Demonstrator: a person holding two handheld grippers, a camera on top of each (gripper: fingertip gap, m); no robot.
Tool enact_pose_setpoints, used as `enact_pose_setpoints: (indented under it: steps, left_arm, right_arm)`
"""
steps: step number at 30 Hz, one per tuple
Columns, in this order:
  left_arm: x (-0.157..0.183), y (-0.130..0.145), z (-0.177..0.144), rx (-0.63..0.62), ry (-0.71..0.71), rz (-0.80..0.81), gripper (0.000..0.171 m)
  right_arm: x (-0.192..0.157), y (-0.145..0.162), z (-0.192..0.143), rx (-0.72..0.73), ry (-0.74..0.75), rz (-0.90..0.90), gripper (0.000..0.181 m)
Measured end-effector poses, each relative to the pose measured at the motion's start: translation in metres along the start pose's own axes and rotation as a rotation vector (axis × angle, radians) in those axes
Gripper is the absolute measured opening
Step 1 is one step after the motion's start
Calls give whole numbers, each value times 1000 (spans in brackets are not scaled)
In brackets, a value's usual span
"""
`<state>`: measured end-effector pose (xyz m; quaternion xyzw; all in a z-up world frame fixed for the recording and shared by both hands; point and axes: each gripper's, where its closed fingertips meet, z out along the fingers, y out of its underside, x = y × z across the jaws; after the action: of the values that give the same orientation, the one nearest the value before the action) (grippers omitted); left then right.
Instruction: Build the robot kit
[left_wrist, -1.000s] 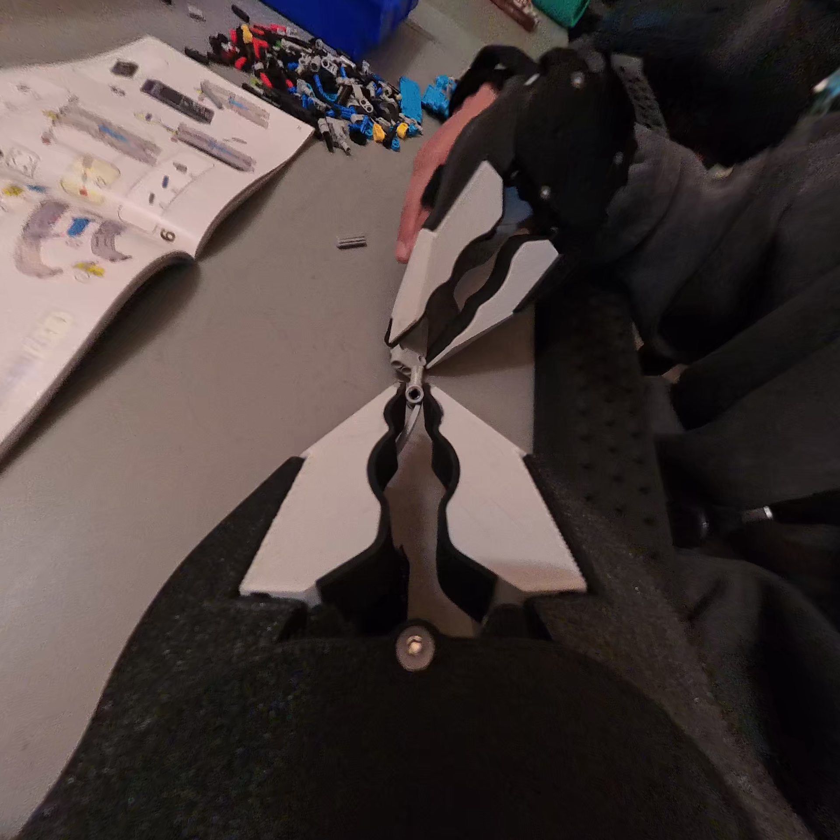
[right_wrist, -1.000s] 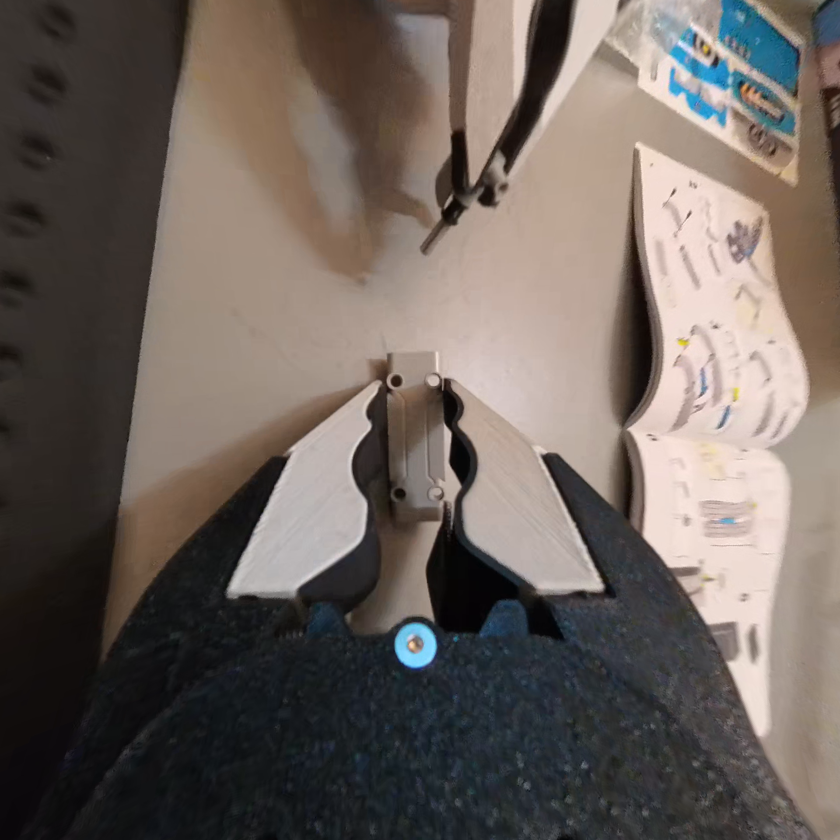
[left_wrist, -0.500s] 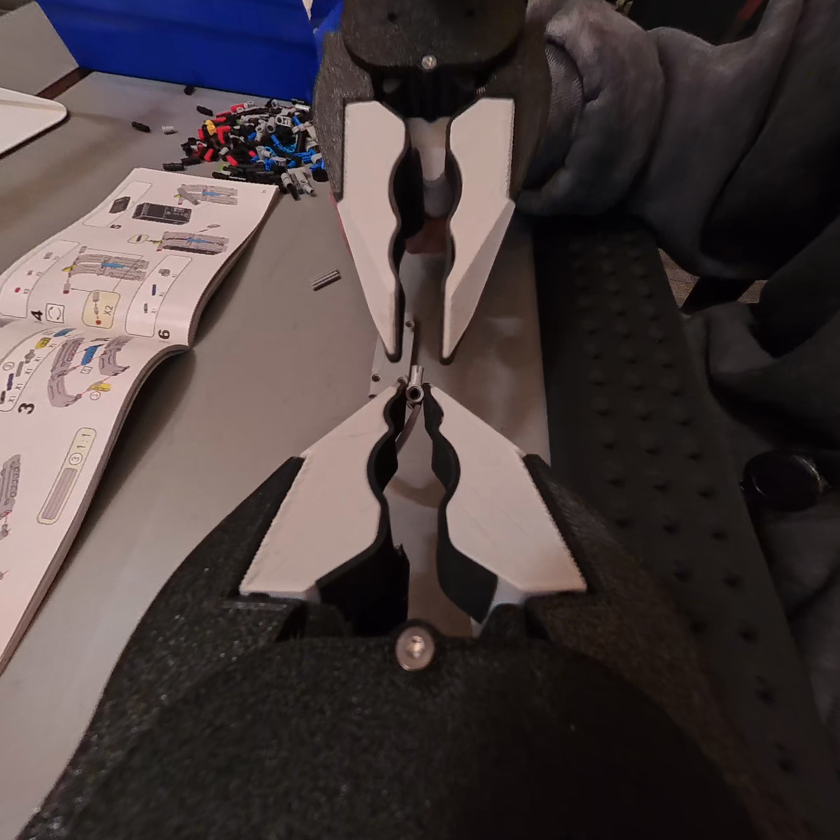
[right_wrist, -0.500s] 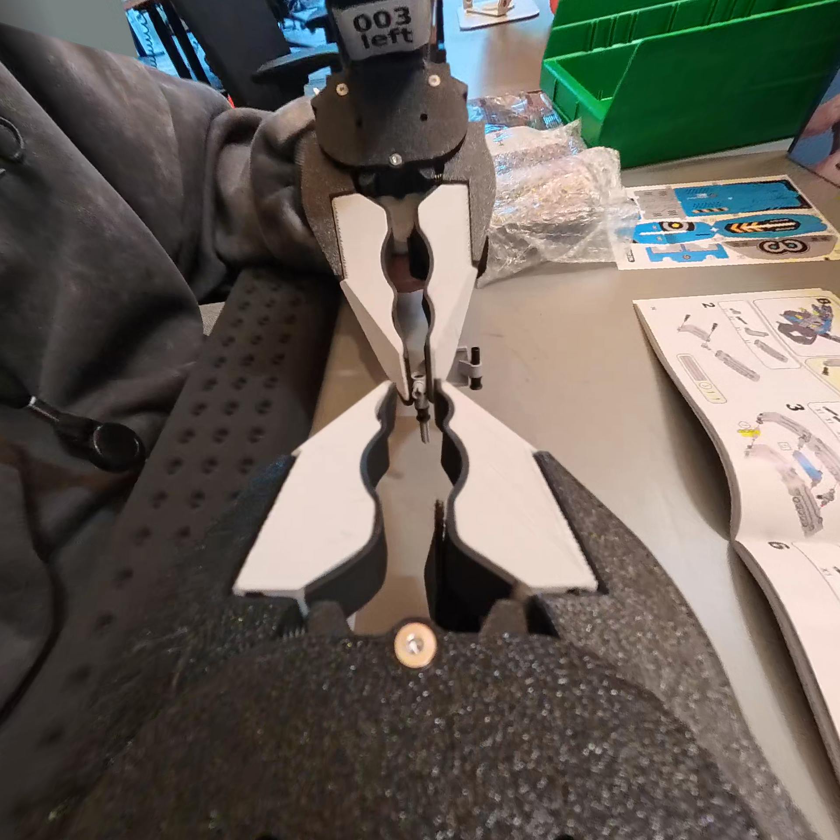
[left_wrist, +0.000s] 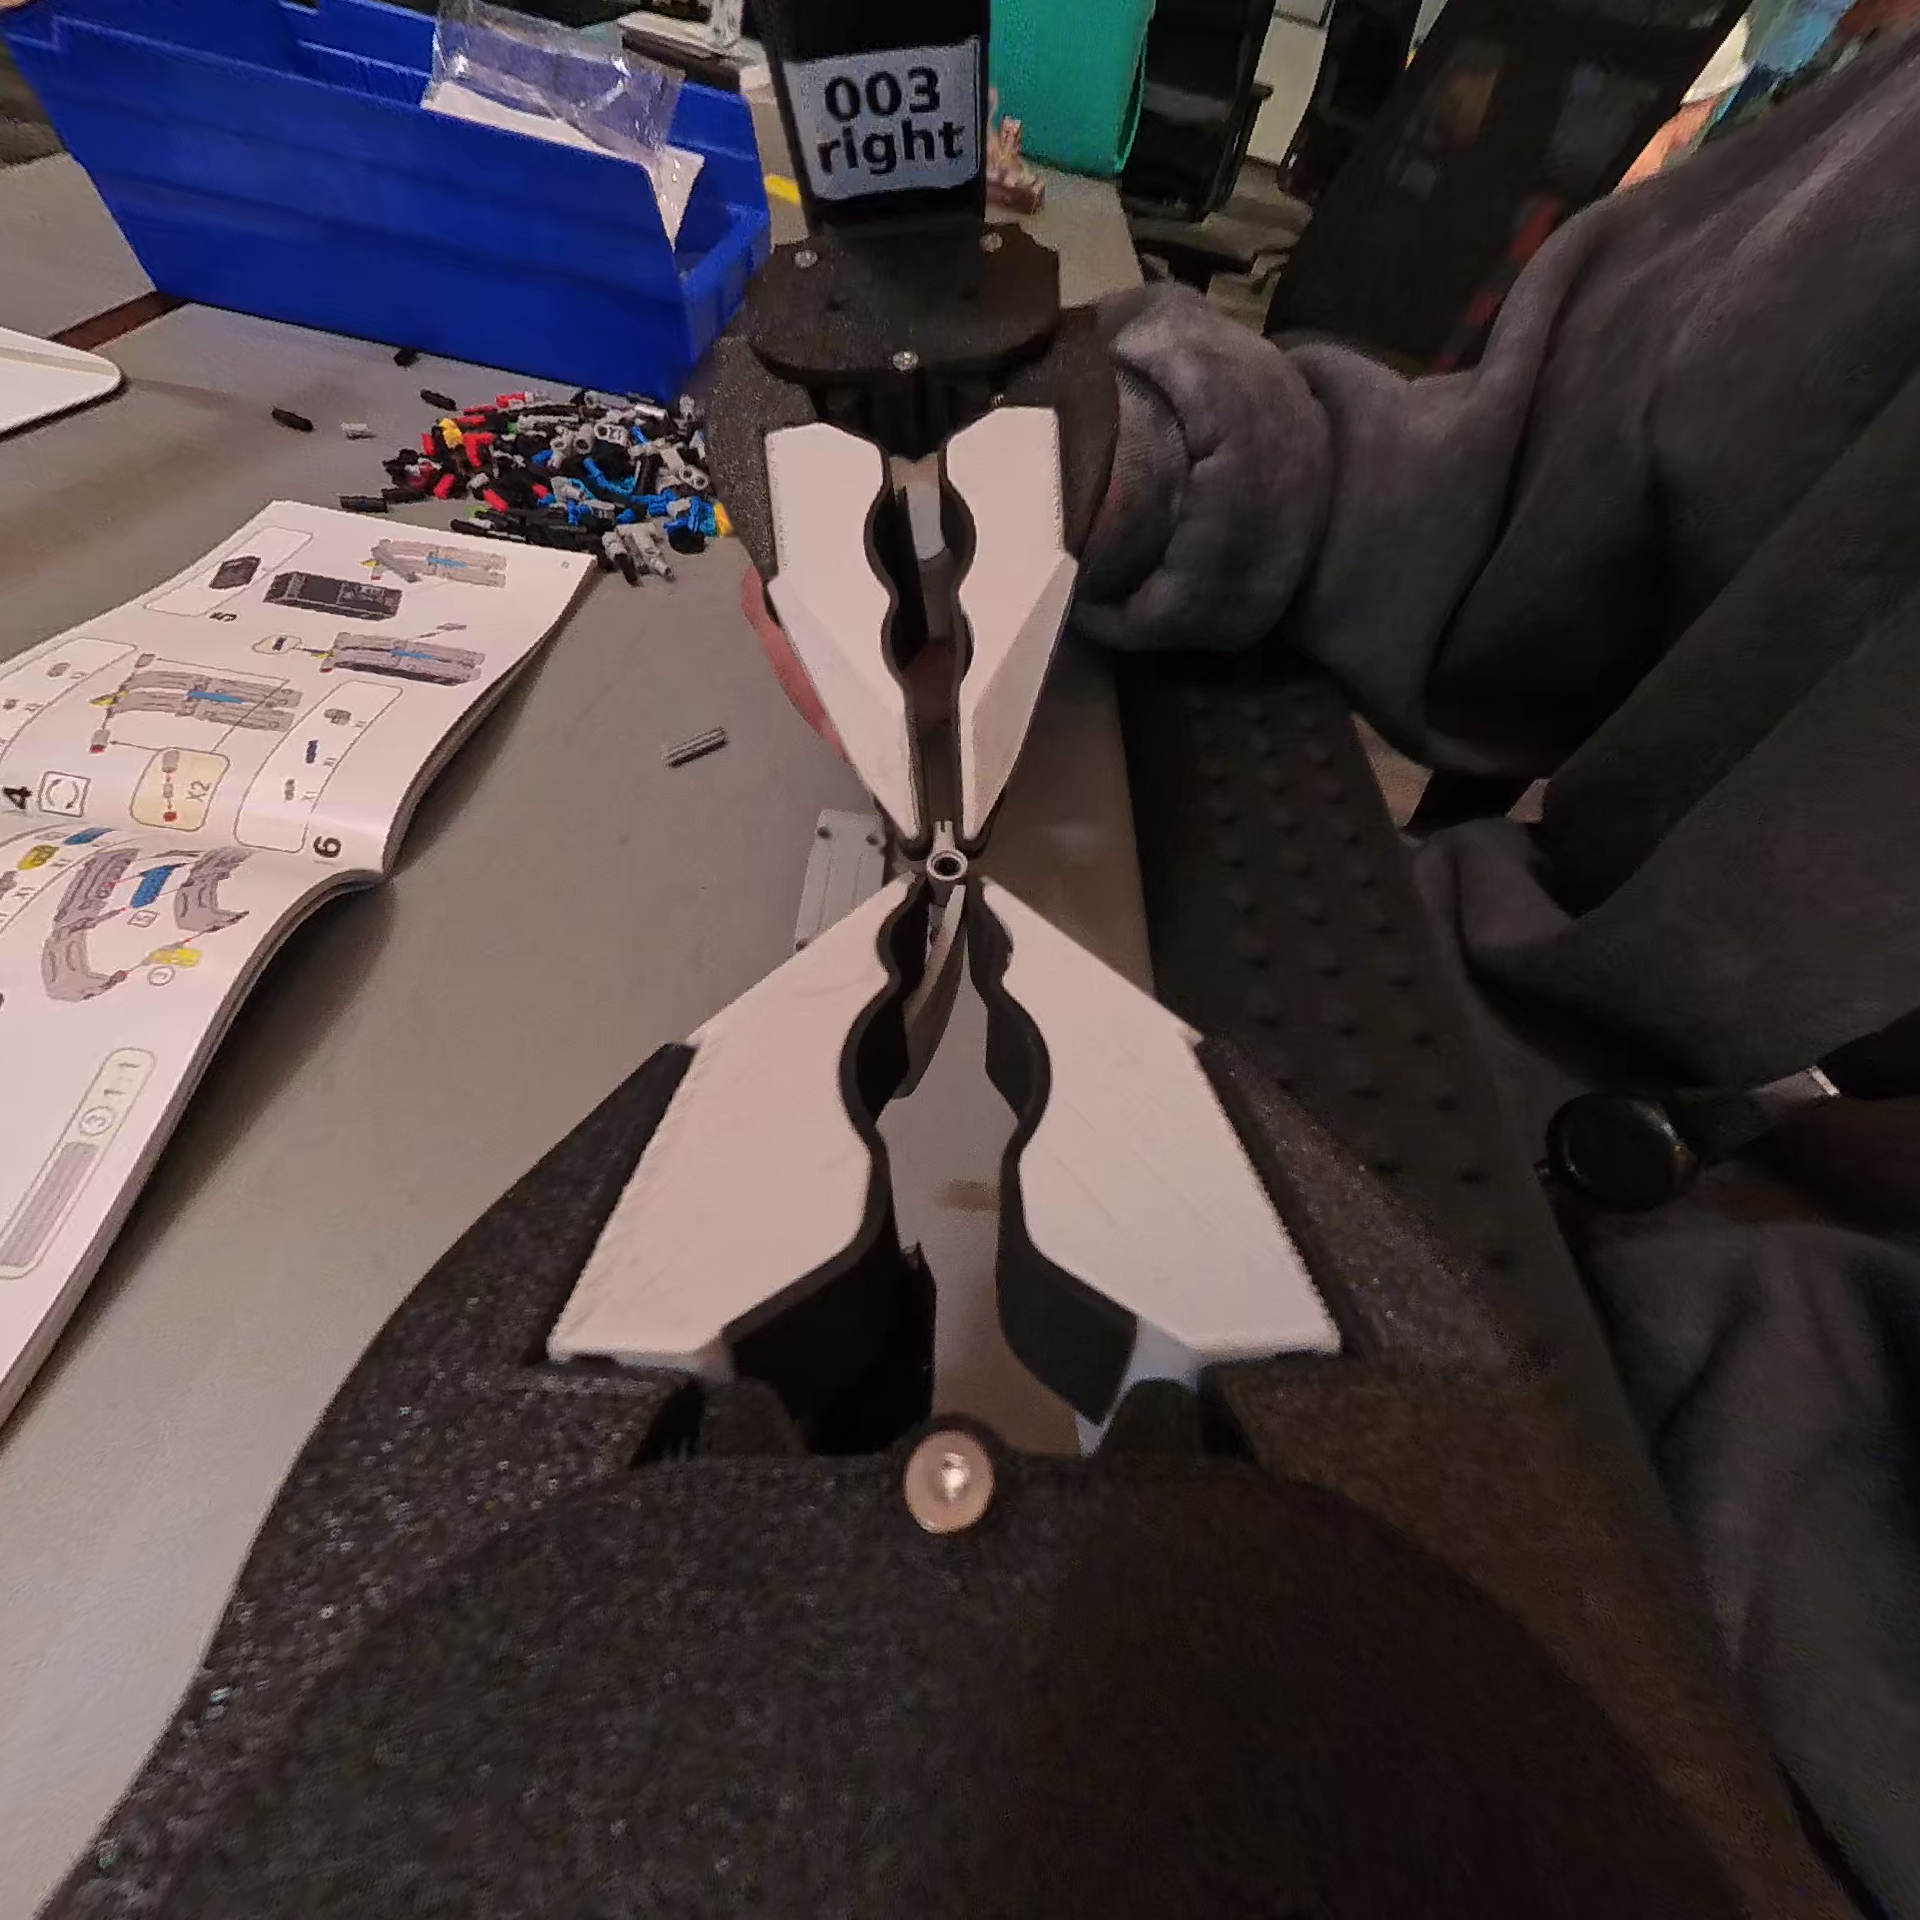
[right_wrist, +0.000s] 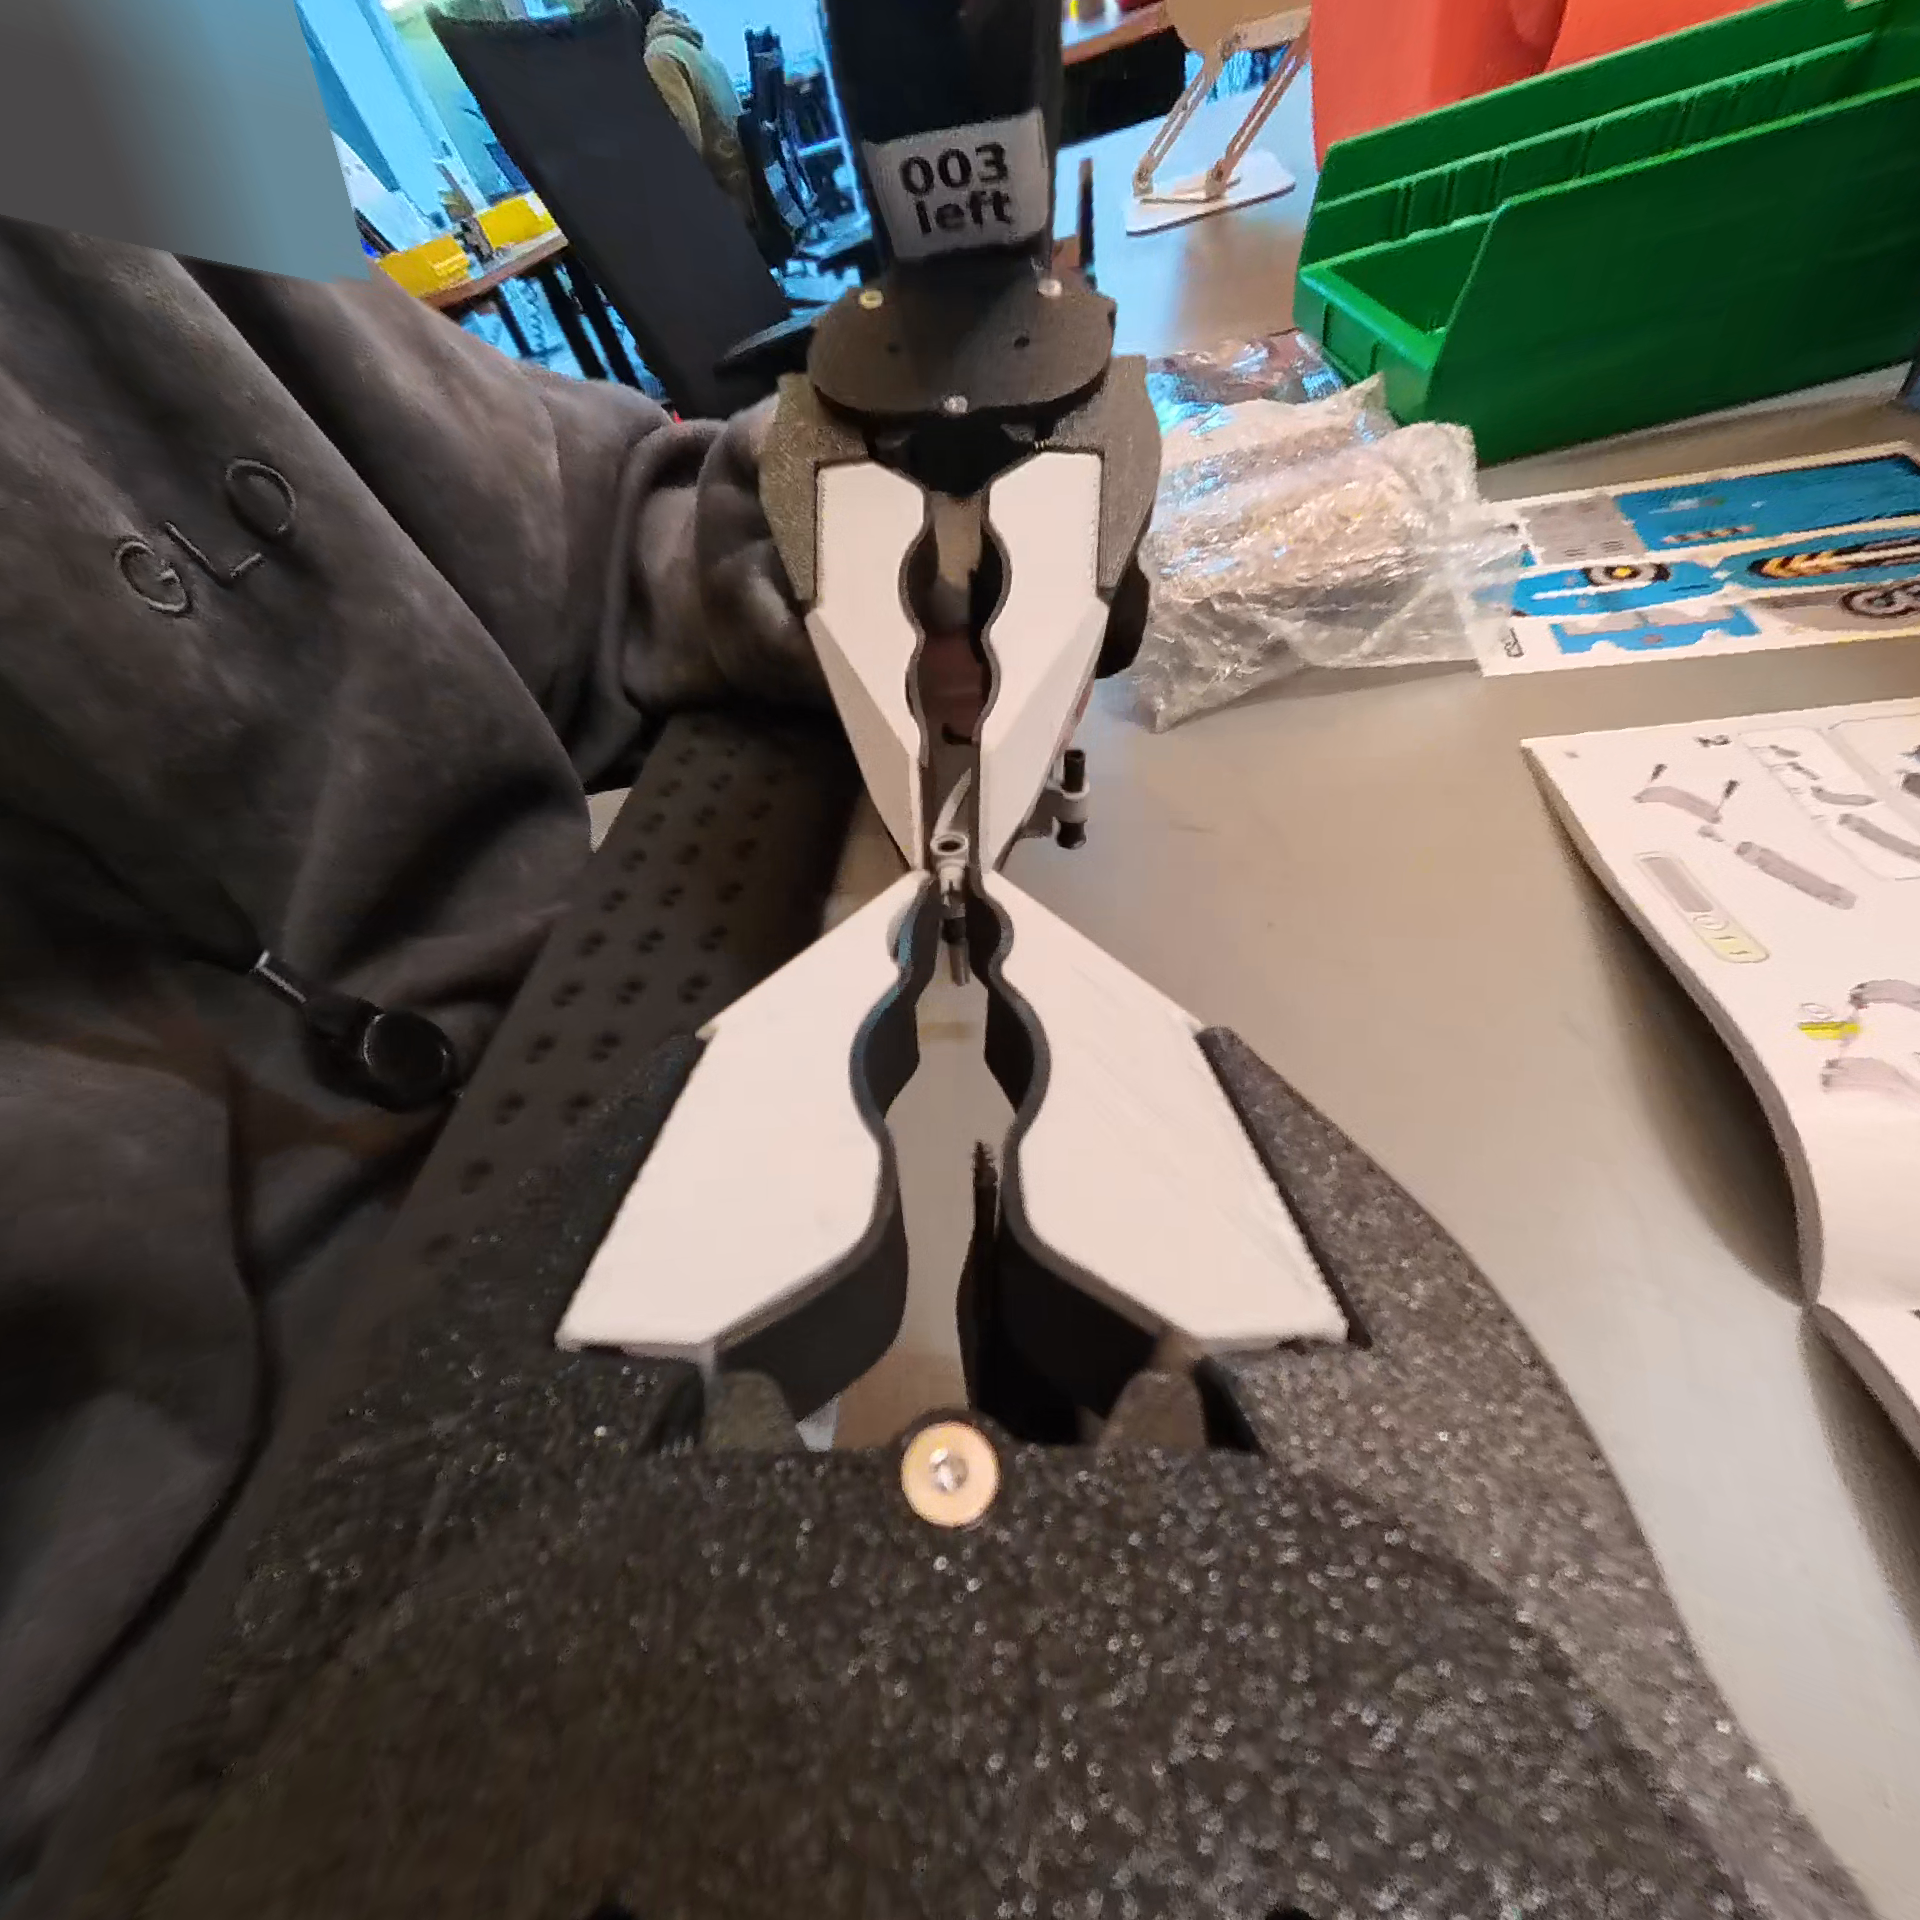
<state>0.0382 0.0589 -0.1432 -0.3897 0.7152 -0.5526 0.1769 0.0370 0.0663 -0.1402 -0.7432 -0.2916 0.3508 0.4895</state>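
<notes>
here, two grippers: left gripper (left_wrist: 943, 902), right gripper (right_wrist: 951, 896) pinch one grey connector (left_wrist: 947, 864).

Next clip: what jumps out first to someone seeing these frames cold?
The two grippers meet tip to tip mid-frame: the left gripper is shut on a small grey connector, and the right gripper closes on its thin pin. An open booklet and a parts pile lie beyond on the table.

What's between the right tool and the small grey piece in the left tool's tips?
Nothing visible. The right tool meets the left tool tip to tip, with the grey piece right at both sets of tips.
</notes>
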Motion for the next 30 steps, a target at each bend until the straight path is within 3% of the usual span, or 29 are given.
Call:
enact_pose_setpoints:
  steps: [2, 4, 6, 8, 13, 16, 21, 24, 28, 30]
  left_arm:
    - [-1, 3, 1, -17, 5, -17, 6]
    - [-7, 6, 0, -32, -17, -39, 6]
    - [-15, 14, 0, -70, -55, -58, 6]
    - [-17, 16, 0, -77, -55, -88, 6]
    - [-21, 25, 3, -101, -34, -201, 6]
    - [-20, 24, 2, -88, -5, -275, 6]
    - [-22, 24, 0, -63, 32, -381, 6]
    - [-23, 29, 1, -76, 44, -442, 6]
    - [-27, 28, -1, -45, 67, -513, 5]
    - [-27, 26, -4, -28, 83, -533, 5]
  right_arm:
    - [2, 5, -1, -27, 0, 24, 5]
    - [18, 15, -11, -91, 56, 70, 29]
    - [31, 45, -23, -264, 138, 32, 44]
    - [38, 69, -29, -397, 232, -79, 44]
    - [40, 92, -11, -505, 230, -94, 37]
    - [43, 90, -10, -488, 240, -95, 26]
    - [43, 90, -9, -511, 233, -131, 22]
    - [45, 80, -4, -524, 312, -325, 21]
    - [32, 28, 6, -392, 438, -605, 21]
    - [31, 28, 7, -423, 470, -711, 22]
